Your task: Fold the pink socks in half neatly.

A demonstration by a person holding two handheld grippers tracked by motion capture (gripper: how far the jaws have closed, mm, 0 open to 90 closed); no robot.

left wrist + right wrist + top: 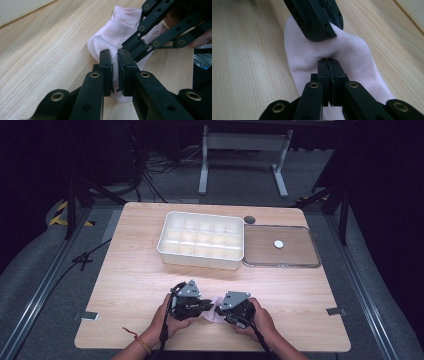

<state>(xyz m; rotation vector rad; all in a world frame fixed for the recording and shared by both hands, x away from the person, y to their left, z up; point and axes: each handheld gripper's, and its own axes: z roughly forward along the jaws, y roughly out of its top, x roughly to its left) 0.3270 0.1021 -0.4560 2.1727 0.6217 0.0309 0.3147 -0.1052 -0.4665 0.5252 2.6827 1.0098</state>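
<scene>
A pale pink sock (214, 314) lies near the front edge of the wooden table (130, 280), between my two hands. My left gripper (206, 306) is shut on one side of the sock (110, 35), with a fold of cloth pinched between its pads (106, 67). My right gripper (223, 312) is shut on the sock (352, 57) from the other side, its jaws tight together on the fabric. In the right gripper view my own gripper (329, 63) bites the cloth just below the left one, which comes in from the top.
A white divided tray (201, 240) with several compartments stands at the back middle. To its right lies a flat clear lid (280, 246) with a small white disc (278, 243) on it. A dark round spot (249, 219) sits behind the tray.
</scene>
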